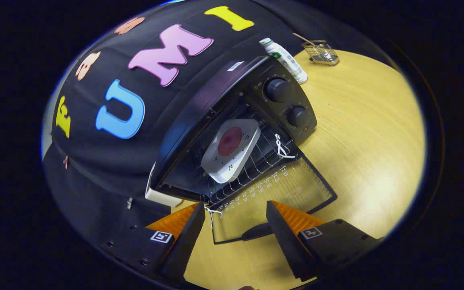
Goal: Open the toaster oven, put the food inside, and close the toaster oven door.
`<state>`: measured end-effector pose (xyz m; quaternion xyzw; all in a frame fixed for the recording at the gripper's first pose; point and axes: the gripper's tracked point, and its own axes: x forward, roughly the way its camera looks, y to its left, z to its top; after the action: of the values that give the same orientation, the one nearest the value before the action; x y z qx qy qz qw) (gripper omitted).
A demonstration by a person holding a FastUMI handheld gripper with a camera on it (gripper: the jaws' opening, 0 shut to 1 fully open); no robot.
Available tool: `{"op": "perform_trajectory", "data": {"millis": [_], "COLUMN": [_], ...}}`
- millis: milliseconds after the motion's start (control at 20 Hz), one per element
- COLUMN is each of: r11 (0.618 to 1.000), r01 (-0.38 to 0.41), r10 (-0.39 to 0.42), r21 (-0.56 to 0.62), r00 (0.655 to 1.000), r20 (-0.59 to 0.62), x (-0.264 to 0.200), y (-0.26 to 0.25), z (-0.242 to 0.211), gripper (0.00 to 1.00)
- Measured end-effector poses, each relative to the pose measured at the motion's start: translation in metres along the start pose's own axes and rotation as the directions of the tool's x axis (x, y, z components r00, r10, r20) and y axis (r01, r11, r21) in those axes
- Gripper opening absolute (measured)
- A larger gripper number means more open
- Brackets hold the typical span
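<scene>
1. We see the toaster oven (232,121) standing on the wooden table (369,133), its back against the black cloth wall of the booth.
2. Its glass door (272,197) is let all the way down and lies flat towards us, just ahead of the fingers, with the door handle (256,231) at its near edge between the two fingertips.
3. Inside, on the wire rack (256,161), we find a white square plate (232,150) with a round dark-red piece of food (230,141) in its middle; the plate sits on the rack's left half, tilted in our view along with the rest of the scene.
4. White string (282,147) is tied at the right side of the oven mouth where door and body meet, and another bit of white string (212,212) hangs at the door's left near corner.
5. Two dark knobs (278,90) sit one above the other on the oven's control panel, right of the opening.
6. Our gripper (236,221) is released: the fingers stand well apart with nothing between them but the door's near edge and handle, and we cannot see either finger pressing on anything.
7. Far right of the oven, a white bottle (285,60) lies against its top corner, and a small wire basket (321,53) rests on the table beyond it.
</scene>
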<state>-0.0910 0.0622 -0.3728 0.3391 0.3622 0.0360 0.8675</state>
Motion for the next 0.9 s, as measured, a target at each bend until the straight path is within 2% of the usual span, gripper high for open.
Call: {"op": "perform_trajectory", "data": {"millis": [50,250,400,500,650,900], "r11": [0.995,0.929,0.849,0.784,0.733,0.722], "r01": [0.039,0.069,0.091,0.114,0.143,0.198], "r10": [-0.042,-0.091,-0.134,-0.193,-0.279,-0.37], "r21": [-0.089,-0.365,-0.521,-0.61,-0.665,-0.663], "r00": [0.999,0.995,0.99,0.979,0.955,0.92], "r20": [-0.025,-0.044,-0.046,-0.065,-0.102,-0.13], "x": [-0.003,-0.018,-0.024,-0.025,-0.021,-0.008], "y": [-0.009,-0.016,-0.02,-0.032,-0.054,-0.081], "z": [-0.006,-0.016,-0.033,-0.052,-0.08,-0.102], "gripper": [0.98,0.99,0.98,0.99,0.99,0.99]}}
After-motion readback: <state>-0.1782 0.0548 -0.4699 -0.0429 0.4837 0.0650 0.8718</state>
